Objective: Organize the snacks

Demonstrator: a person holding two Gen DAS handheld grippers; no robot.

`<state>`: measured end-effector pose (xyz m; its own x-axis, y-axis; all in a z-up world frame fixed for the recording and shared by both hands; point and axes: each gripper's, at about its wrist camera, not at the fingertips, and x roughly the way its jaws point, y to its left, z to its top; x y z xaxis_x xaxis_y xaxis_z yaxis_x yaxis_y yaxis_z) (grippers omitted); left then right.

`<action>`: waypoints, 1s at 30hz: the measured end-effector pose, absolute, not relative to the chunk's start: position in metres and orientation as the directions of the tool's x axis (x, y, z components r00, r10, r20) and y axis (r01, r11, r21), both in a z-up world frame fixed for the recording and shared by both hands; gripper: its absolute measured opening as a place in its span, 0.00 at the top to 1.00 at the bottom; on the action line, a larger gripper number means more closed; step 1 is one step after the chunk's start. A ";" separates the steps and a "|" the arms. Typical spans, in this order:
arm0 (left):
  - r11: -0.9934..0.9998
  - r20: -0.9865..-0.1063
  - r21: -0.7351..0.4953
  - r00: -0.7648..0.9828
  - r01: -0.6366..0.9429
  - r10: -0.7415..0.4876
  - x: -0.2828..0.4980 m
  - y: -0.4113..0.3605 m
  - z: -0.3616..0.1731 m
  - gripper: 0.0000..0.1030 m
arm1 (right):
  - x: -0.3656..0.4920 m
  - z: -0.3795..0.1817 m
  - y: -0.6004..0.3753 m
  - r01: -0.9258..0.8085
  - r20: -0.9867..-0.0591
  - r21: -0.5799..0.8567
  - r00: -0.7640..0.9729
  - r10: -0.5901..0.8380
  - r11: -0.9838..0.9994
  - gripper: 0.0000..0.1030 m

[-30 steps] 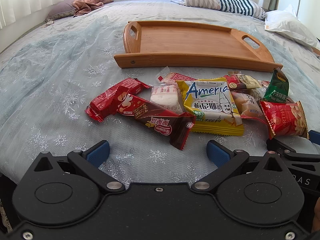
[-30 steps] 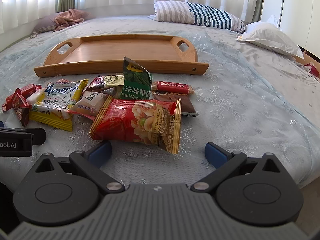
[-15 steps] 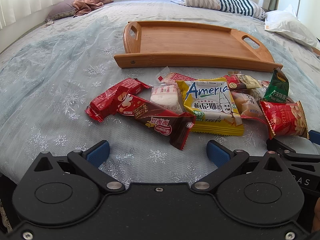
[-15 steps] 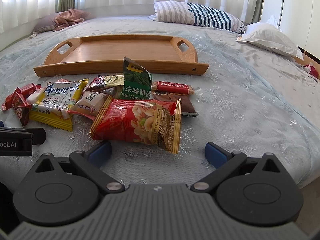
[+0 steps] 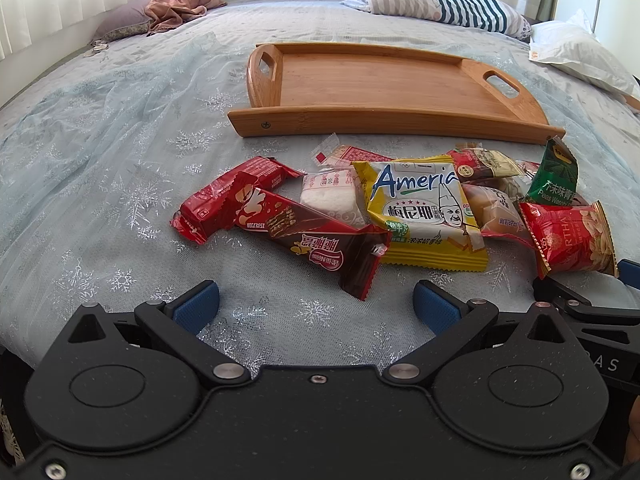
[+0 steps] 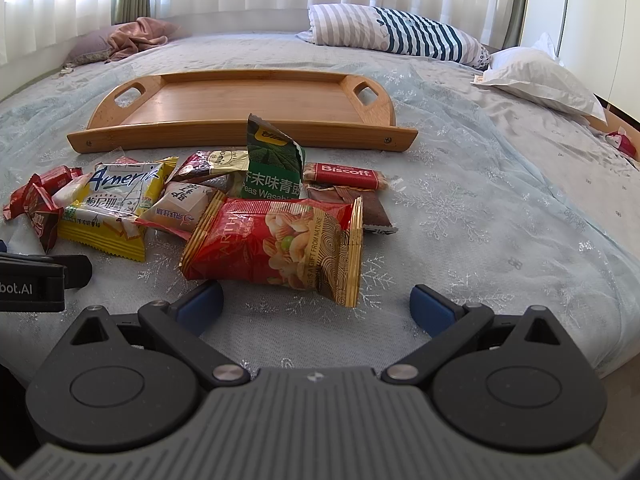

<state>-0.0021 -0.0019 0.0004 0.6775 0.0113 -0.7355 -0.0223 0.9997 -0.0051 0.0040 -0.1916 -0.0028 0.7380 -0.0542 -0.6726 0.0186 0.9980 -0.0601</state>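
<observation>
Left wrist view: we hold the left gripper (image 5: 316, 300) with jaws spread wide, gripping nothing, just short of a brown Nestle wafer bar (image 5: 320, 250). The yellow "Ameria" packet (image 5: 424, 212) lies between that bar and the wooden tray (image 5: 384, 120). In the right wrist view, our right gripper (image 6: 316, 304) is equally wide and empty, before a red nut bag (image 6: 276, 246) reading "A GIFT FROM NATURE". Nearer the tray sit a green "Peas Wasabi" pouch (image 6: 272, 164) and a "Biscoff" bar (image 6: 344, 174).
</observation>
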 end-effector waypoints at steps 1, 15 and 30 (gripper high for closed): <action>1.000 -0.735 -0.005 0.678 -0.022 0.011 -0.002 -0.002 0.000 0.00 | 0.004 -0.003 -0.192 0.018 -0.672 -0.061 0.738 -0.054 0.998 0.00; 1.000 -0.734 -0.005 0.679 -0.022 0.012 -0.002 -0.002 0.000 0.00 | 0.001 0.000 -0.192 0.018 -0.669 -0.064 0.741 -0.056 0.998 0.00; 1.000 -0.726 0.012 0.688 -0.021 0.023 -0.004 -0.005 0.005 0.00 | -0.001 -0.003 -0.194 0.015 -0.648 -0.066 0.760 -0.054 0.998 0.00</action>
<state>-0.0045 -0.0054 0.0052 0.6878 0.0233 -0.7256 -0.0210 0.9997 0.0122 -0.0013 -0.1940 -0.0034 0.7599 -0.0540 -0.6477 0.0146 0.9977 -0.0661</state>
